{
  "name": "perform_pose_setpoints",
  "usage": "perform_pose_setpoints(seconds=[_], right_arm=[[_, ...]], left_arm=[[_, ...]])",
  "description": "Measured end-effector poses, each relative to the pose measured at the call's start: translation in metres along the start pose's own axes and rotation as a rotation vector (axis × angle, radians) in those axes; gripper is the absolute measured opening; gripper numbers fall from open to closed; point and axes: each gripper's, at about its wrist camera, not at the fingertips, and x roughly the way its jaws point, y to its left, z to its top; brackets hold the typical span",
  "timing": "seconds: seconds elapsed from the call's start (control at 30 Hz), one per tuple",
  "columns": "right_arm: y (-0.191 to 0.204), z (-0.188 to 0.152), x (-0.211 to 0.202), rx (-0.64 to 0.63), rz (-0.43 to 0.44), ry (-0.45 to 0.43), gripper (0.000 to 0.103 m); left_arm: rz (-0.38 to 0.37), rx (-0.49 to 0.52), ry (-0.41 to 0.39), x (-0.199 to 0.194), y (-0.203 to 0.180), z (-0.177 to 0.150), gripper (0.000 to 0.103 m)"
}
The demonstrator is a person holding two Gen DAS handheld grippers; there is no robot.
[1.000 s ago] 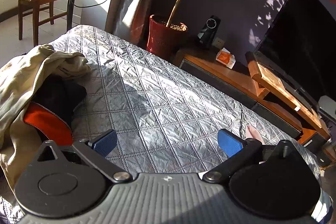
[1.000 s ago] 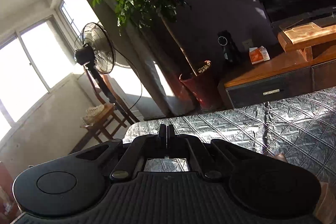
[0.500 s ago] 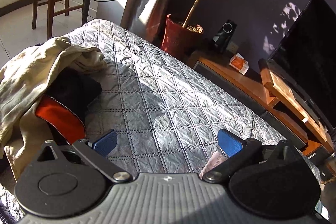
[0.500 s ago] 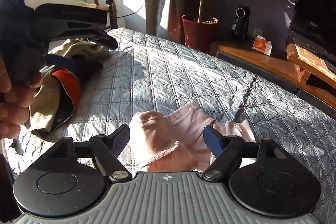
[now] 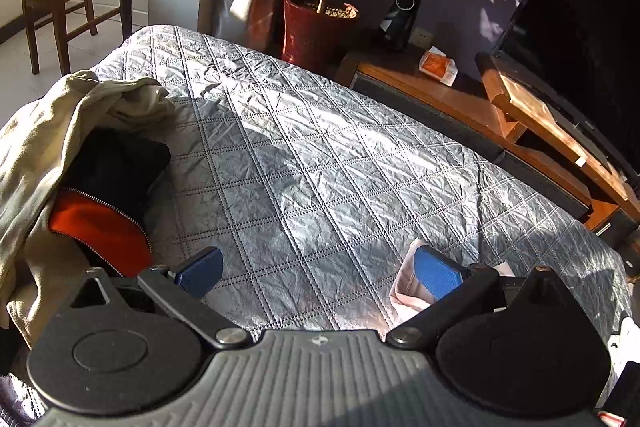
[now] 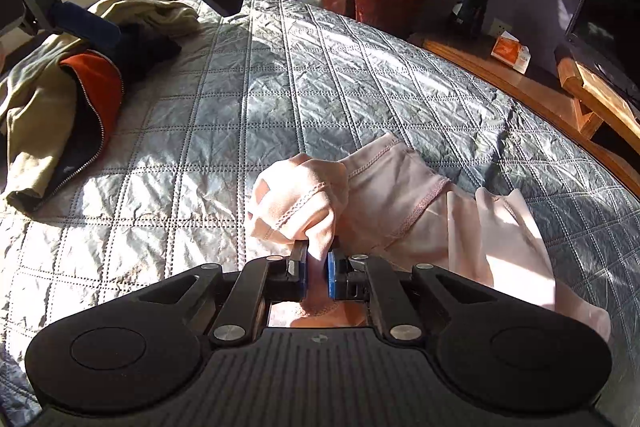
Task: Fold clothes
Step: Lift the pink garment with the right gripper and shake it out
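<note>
A pink garment (image 6: 400,203) on a quilted bed (image 6: 248,99) is pinched as the right gripper (image 6: 317,273) closes on its bunched fabric. The left gripper (image 5: 316,271) is held wide open above bare quilt, beside heaped clothes (image 5: 60,163).

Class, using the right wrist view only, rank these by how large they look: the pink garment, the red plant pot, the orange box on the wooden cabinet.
1. Pink garment, though it lies nearest the camera
2. Red plant pot
3. Orange box
</note>
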Motion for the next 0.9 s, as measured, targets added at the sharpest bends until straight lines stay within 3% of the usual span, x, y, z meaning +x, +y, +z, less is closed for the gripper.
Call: perform_pose_setpoints(seconds=[0.23, 0.33, 0.43, 0.57, 0.63, 0.8, 0.9], right_arm=[[-0.083, 0.032, -0.059, 0.276, 0.034, -0.166, 0.011], [-0.116, 0.050, -0.087, 0.372, 0.056, -0.250, 0.011], [-0.128, 0.080, -0.115, 0.391, 0.119, -0.344, 0.011], [-0.123, 0.122, -0.165, 0.358, 0.213, -0.519, 0.011], [-0.117, 0.132, -0.186, 0.323, 0.209, -0.589, 0.011], [-0.140, 0.095, -0.193, 0.491, 0.161, -0.619, 0.011], [-0.176, 0.020, -0.185, 0.761, 0.090, -0.606, 0.011]], left_arm=[[-0.087, 0.182, 0.027, -0.001, -0.021, -0.007, 0.100], [-0.082, 0.286, 0.021, -0.003, -0.035, -0.012, 0.100], [-0.092, 0.367, 0.024, -0.004, -0.046, -0.018, 0.100], [-0.194, 0.452, 0.055, -0.006, -0.058, -0.028, 0.098], [-0.224, 0.504, 0.054, -0.009, -0.065, -0.034, 0.098], [-0.248, 0.553, 0.047, -0.012, -0.072, -0.042, 0.098], [-0.243, 0.554, 0.044, -0.013, -0.069, -0.040, 0.098]])
